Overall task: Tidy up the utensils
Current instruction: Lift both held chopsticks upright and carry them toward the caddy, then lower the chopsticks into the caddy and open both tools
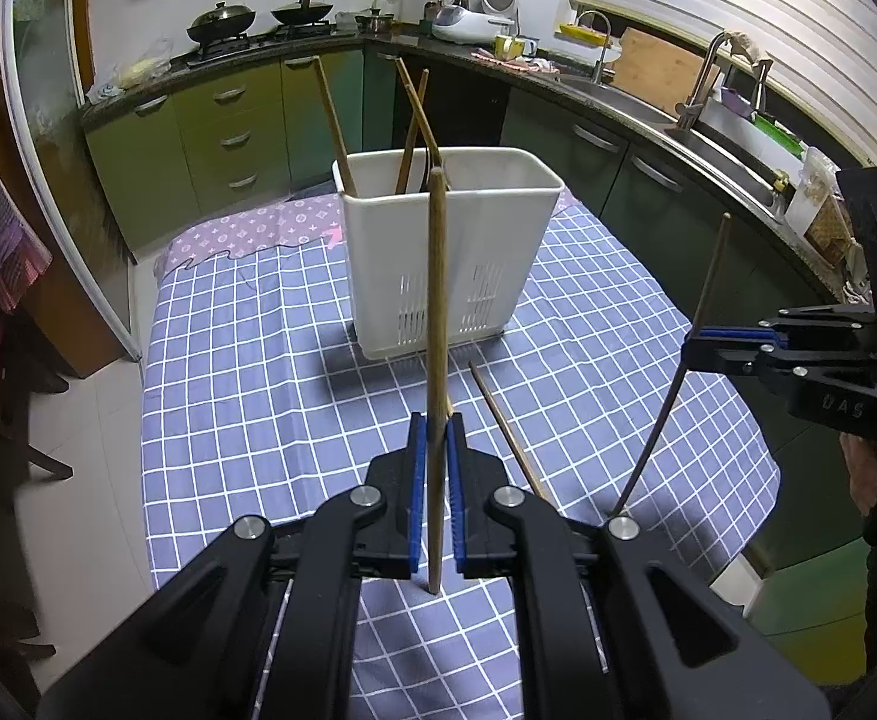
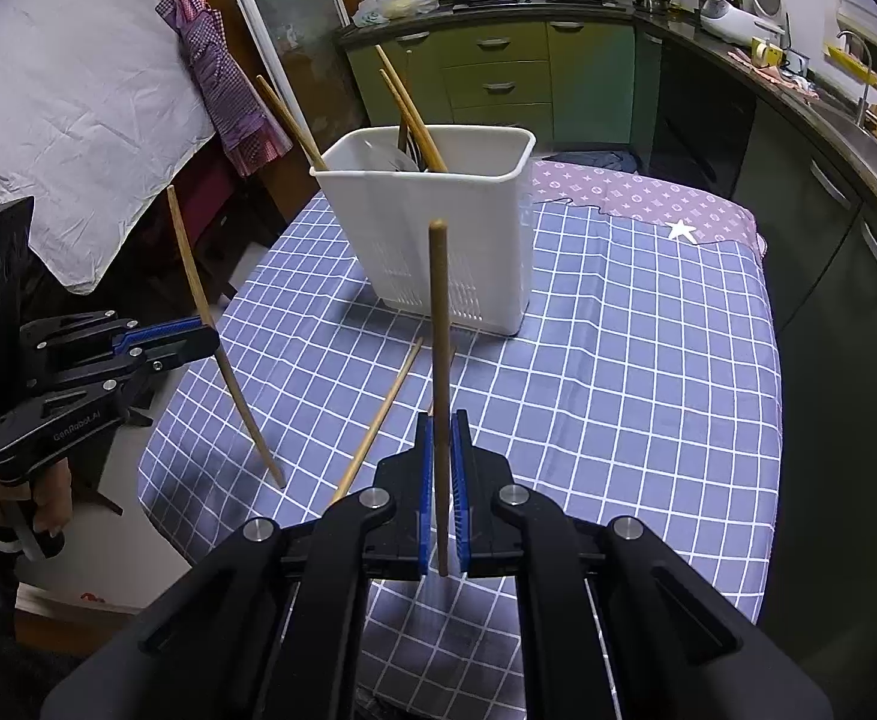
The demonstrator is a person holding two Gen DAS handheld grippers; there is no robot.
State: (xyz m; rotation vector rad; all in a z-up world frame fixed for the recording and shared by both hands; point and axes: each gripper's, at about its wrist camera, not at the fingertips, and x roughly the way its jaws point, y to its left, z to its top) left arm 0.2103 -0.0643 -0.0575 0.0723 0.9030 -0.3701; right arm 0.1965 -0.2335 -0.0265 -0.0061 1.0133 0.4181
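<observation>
Left wrist view: each gripper [image 1: 437, 420] [image 2: 442, 417] clamps one chopstick [image 1: 437, 324] [image 2: 439, 324]; holder [image 1: 468, 252] contains three.

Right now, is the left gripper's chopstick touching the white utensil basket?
Apart. The right wrist view shows the left gripper holding its chopstick well to the side of the white utensil basket, with tablecloth between them.

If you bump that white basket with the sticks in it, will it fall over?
Probably it could tip. The white basket looks like thin plastic, taller than its base, so likely light. The chopsticks inside lean out above the rim, making it top-heavy. The checked cloth may grip its base, so a push would tip, not slide.
</observation>
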